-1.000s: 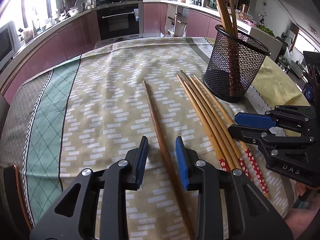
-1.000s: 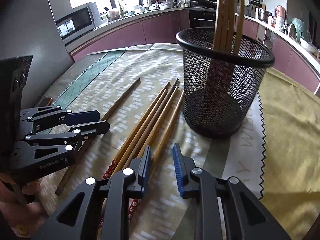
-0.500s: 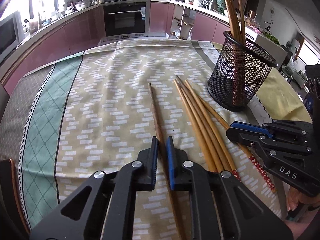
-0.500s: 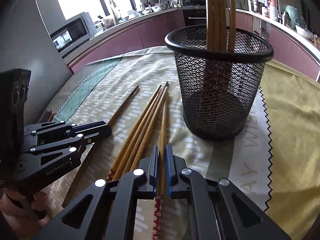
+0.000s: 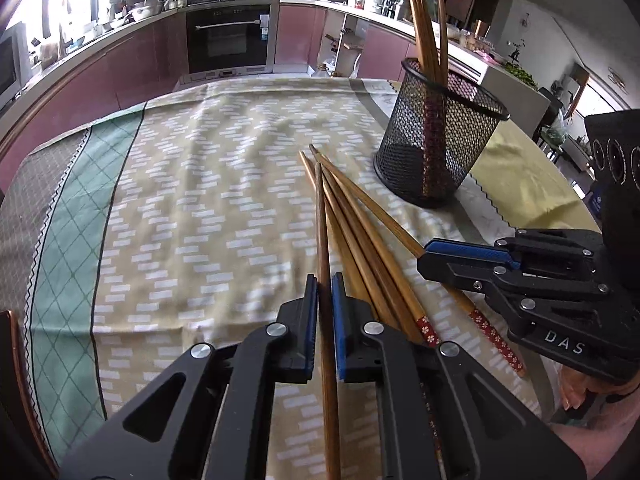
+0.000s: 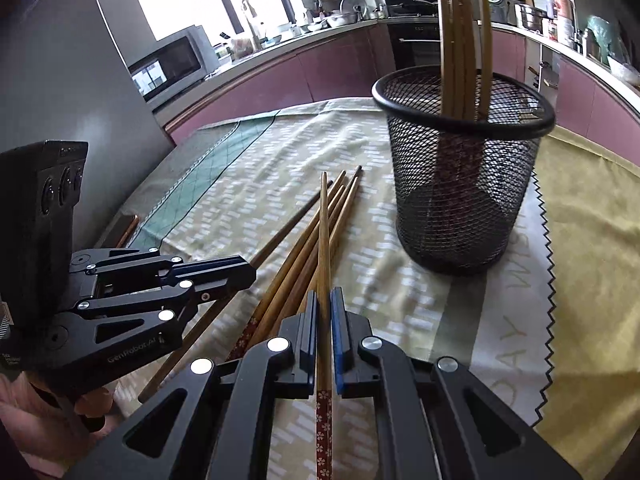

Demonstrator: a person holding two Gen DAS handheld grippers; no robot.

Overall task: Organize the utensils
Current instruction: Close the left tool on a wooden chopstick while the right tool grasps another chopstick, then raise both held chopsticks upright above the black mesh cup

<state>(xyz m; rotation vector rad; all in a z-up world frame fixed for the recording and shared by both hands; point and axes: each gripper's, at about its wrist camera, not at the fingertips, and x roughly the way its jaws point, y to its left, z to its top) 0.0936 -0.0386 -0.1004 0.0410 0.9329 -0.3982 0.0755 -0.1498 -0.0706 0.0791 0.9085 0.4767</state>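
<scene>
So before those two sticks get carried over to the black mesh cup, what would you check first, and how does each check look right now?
1. Left gripper shut on the dark chopstick: ok.
2. Right gripper shut on the flowered chopstick: ok.
3. Mesh cup upright on the tablecloth: ok.
4. Room left in the cup beside the chopsticks already standing in it: ok, much of the opening is free.
5. Held sticks lifted off the loose chopsticks on the cloth: cannot tell.
6. Grippers apart from each other: ok, though close.
</scene>
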